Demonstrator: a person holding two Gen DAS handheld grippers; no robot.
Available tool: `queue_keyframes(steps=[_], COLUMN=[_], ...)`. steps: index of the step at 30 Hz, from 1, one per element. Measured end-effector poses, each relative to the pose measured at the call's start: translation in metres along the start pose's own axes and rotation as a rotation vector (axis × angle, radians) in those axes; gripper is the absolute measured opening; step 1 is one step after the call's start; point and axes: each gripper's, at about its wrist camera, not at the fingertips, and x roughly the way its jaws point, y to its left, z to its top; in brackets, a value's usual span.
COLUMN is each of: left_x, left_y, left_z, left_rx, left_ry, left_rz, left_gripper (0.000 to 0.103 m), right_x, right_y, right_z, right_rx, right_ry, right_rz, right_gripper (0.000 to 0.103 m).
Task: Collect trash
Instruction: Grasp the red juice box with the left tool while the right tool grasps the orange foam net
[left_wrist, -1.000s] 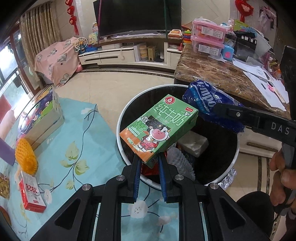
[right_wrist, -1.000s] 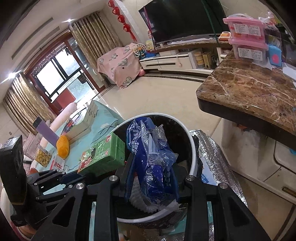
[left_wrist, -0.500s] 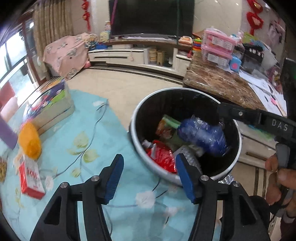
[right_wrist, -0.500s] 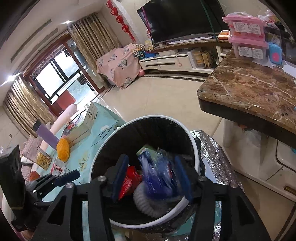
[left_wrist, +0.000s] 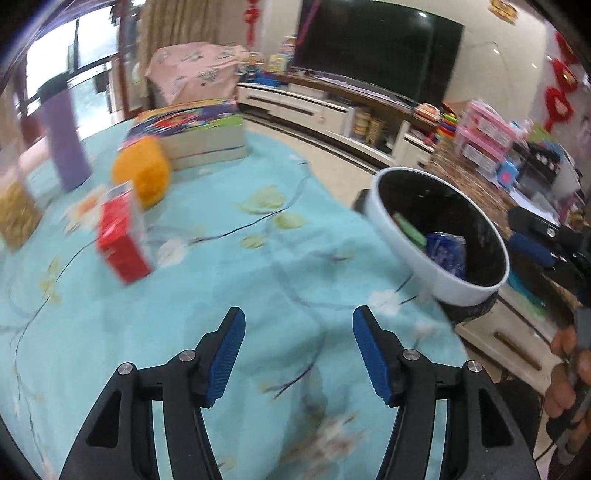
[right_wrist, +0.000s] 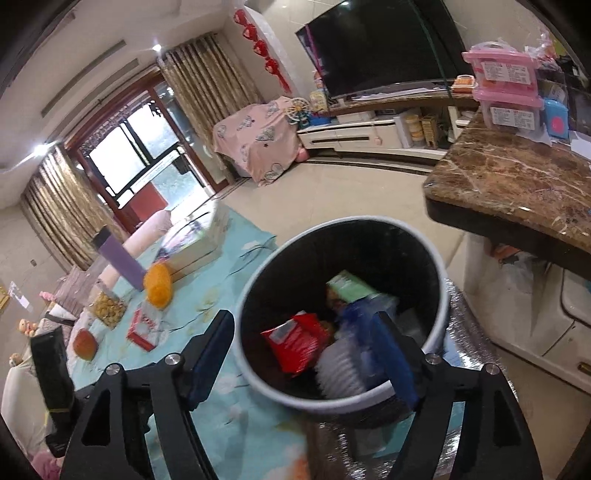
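Both your left hand-held gripper (left_wrist: 298, 354) and right hand-held gripper (right_wrist: 306, 356) gape wide, empty. Next target, likely: the red carton (left_wrist: 123, 236) mid-counter (left_wrist: 258, 288), well apart from the bin (left_wrist: 439, 236) at its edge.

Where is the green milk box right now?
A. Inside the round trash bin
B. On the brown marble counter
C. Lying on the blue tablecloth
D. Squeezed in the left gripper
A. The green milk box lies inside the trash bin beside the blue bag and a red wrapper, while the left gripper and right gripper are both open and empty.
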Motion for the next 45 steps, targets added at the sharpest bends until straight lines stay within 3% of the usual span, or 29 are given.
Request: queue_keyframes(steps=[12,17,28,30,31,37,45], left_x=[-0.041,-0.034,0.032,0.041,0.045,0.026,-0.021], left_y=[0.053,0.072,0.096,0.102,0.106,0.134,0.166], left_z=[-0.036,-0.020,0.034,0.037,0.038,0.021,-0.013], left_rx=[-0.124,-0.184,-0.248,-0.237,-0.233,-0.237,-0.203], left_ry=[-0.046,-0.055,-0.034,-0.034,-0.027,-0.054,-0.081], left_rz=[0.115,0.176,0.202,0.211,0.201,0.194,0.228], left_gripper=[0.064,0.067,0.067,0.047,0.032,0.030,0.030], right_x=[0.013,0.022,0.038,0.043,0.044,0.065,0.126], right_y=[0.068,0.085,0.102,0.106,0.107,0.121,0.166], right_z=[-0.044,-0.057,-0.052,-0.050,-0.049,-0.047,-0.047], right_rx=[-0.075,-0.090,-0.108,-0.111,-0.113,-0.132,-0.216], right_ry=[0.053,0.084,0.095,0.095,0.094,0.102,0.158], right_rz=[0.125,0.147,0.157,0.157,0.157,0.170,0.207], right_gripper=[0.078,0.078,0.078,0.078,0.078,0.078,0.078])
